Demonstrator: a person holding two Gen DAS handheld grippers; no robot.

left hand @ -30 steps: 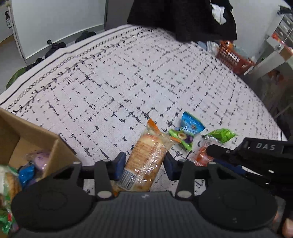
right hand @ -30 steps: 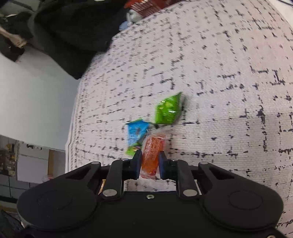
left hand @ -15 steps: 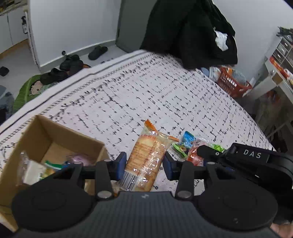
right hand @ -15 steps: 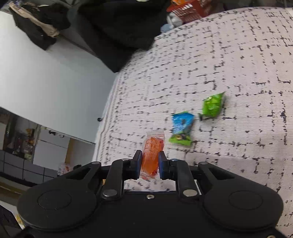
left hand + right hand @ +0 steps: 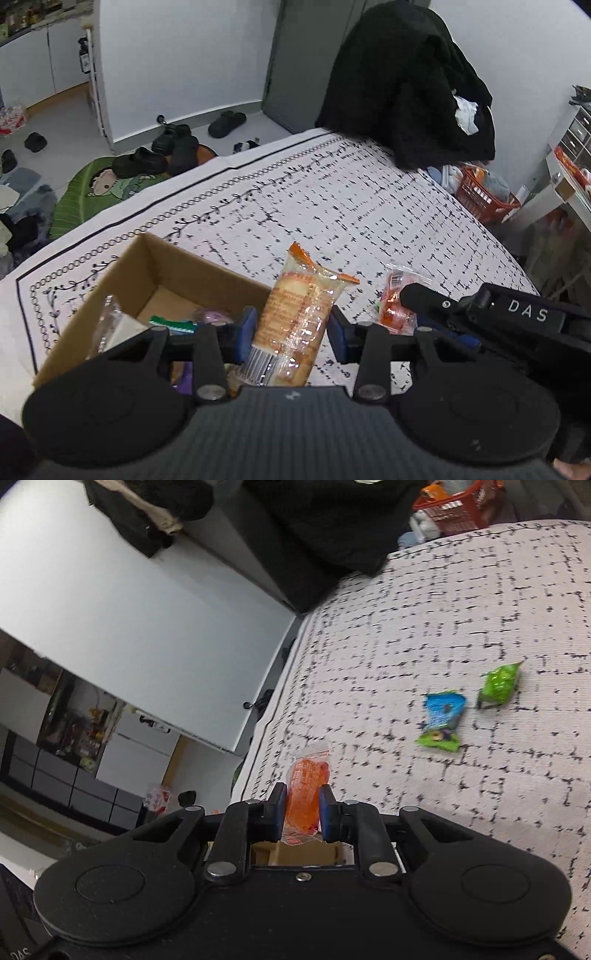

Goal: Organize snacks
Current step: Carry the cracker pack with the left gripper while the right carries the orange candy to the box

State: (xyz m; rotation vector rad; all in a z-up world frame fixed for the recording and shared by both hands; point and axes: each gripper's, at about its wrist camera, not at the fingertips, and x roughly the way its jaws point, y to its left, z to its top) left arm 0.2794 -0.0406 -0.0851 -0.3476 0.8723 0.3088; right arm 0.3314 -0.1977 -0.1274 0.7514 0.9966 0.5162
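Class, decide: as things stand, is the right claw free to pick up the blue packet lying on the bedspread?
Probably not yet: the right claw is shut on an orange packet. Nothing covers the blue packet on the bedspread.

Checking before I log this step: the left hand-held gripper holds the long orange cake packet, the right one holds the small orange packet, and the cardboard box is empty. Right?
Not quite. The left wrist view shows the cardboard box already has snacks inside. The rest stands: left hand-held gripper holds the long orange cake packet, right hand-held gripper the small orange packet.
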